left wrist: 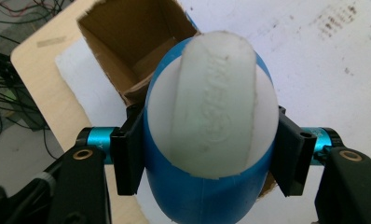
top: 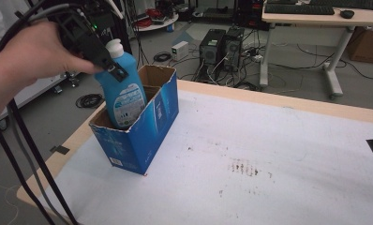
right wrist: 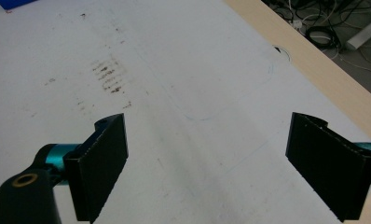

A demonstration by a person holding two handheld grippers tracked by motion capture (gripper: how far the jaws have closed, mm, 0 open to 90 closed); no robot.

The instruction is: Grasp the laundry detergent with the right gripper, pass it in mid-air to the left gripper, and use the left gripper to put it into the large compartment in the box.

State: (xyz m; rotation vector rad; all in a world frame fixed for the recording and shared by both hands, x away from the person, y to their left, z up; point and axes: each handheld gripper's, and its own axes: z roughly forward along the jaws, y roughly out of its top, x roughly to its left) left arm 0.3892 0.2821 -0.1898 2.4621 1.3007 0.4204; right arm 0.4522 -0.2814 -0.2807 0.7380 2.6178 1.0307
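Left gripper [left wrist: 207, 156]: is being clenched on the blue bottle [top: 122, 89], partly inside the blue box [top: 147, 131] at 10 o'clock on the desk [top: 269, 159].
Right gripper [right wrist: 221, 163]: is being held released, empty.
Risk: the box is likely being tipped if the bottle catches its rim.

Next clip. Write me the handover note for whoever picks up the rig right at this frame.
Left gripper: shut on the blue bottle, clamped on its upper body below the white cap.
Right gripper: open, holding nothing, over bare table at the right edge.
Bottle: lower part already inside the blue box, near compartment, tilted; the far compartment looks empty.
Done: bottle is in the box opening.
Left, probably: settle it upright, release, withdraw. Whether its base touches the box floor cannot be seen.
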